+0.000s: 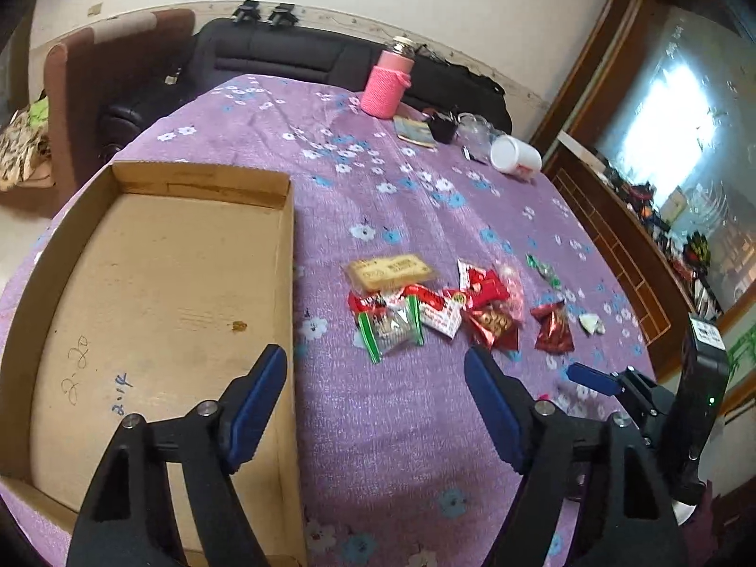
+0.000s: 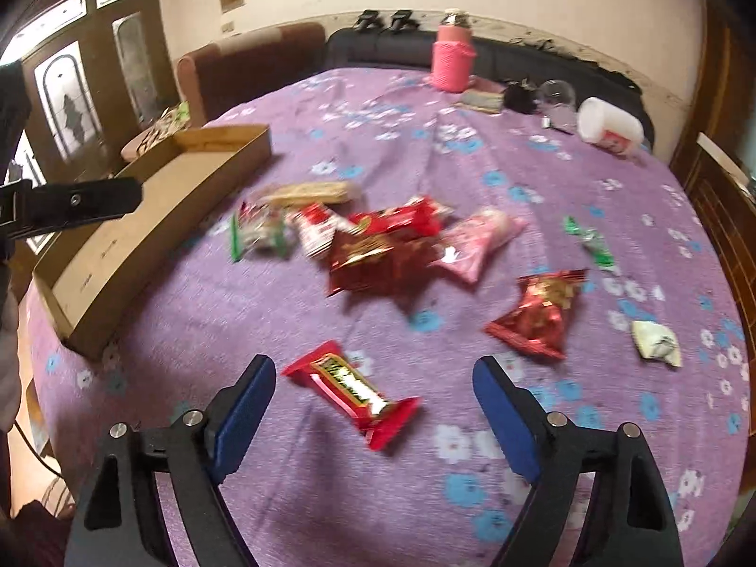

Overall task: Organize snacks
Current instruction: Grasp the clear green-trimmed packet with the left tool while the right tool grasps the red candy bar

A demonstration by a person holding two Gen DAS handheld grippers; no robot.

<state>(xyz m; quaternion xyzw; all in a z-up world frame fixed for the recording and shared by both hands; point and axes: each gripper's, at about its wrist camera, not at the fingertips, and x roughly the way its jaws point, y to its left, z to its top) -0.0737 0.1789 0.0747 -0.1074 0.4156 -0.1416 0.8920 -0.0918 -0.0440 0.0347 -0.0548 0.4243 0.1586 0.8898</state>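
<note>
Red snack bar [image 2: 352,390] lies between open right tongs [image 2: 373,387]

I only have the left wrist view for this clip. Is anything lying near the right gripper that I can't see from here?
Observer: Yes. A red snack bar lies on the purple cloth just ahead of the right gripper, between the lines of its open fingers, untouched.
Operator: Is the cardboard box really empty at its far end too?
Observer: The right wrist view shows the cardboard box side-on; no snack shows in the part of its floor seen there.
Operator: And the pile, anything hidden behind it?
Observer: A pink packet lies at the pile's right edge, clearer from the right wrist.
</note>
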